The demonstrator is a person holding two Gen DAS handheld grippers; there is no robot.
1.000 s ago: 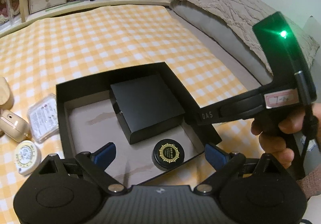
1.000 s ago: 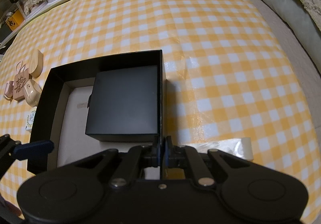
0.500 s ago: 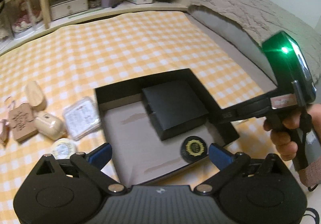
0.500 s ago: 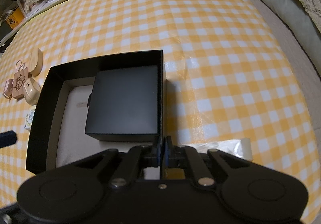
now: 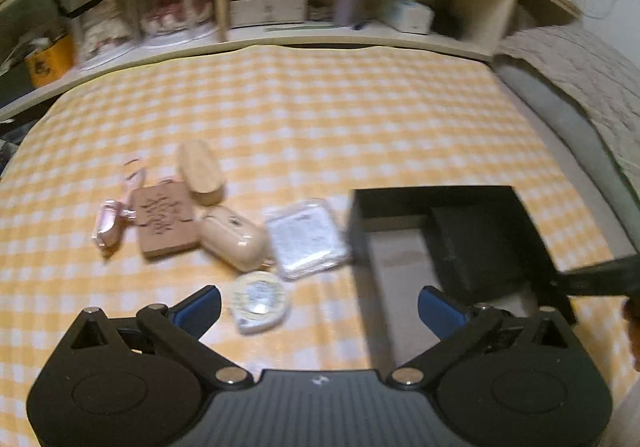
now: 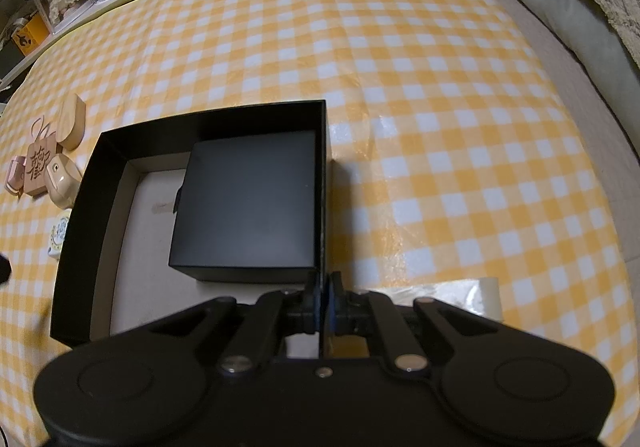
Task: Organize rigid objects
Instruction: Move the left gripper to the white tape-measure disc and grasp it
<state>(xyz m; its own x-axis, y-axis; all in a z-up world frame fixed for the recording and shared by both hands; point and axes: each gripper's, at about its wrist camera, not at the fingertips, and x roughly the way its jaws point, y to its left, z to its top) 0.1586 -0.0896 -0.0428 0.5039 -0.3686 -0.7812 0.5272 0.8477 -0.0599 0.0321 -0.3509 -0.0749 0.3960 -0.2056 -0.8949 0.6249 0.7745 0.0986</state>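
Note:
A black open box [image 6: 104,175] with a pale floor holds a smaller black box [image 6: 248,203]; both also show in the left wrist view, the open box [image 5: 360,231] at right. My right gripper [image 6: 323,299] is shut on the open box's right wall. My left gripper [image 5: 318,305] is open and empty above the cloth, with a round white tin [image 5: 260,297] between its fingers. Beyond lie a clear plastic packet [image 5: 306,239], a beige case [image 5: 232,233], a wooden plaque [image 5: 162,221], a wooden oval [image 5: 200,177] and a pink item [image 5: 106,223].
The yellow checked cloth [image 6: 400,87] covers the surface. Shelves [image 5: 280,7] with boxes and jars run along the back. A grey blanket and cushion [image 6: 580,7] lie along the right edge. A strip of tape [image 6: 472,295] sits near my right gripper.
My left gripper has swung left, away from the open box and toward the loose items; the round black tin is out of view. My right gripper has kept its hold on the box wall.

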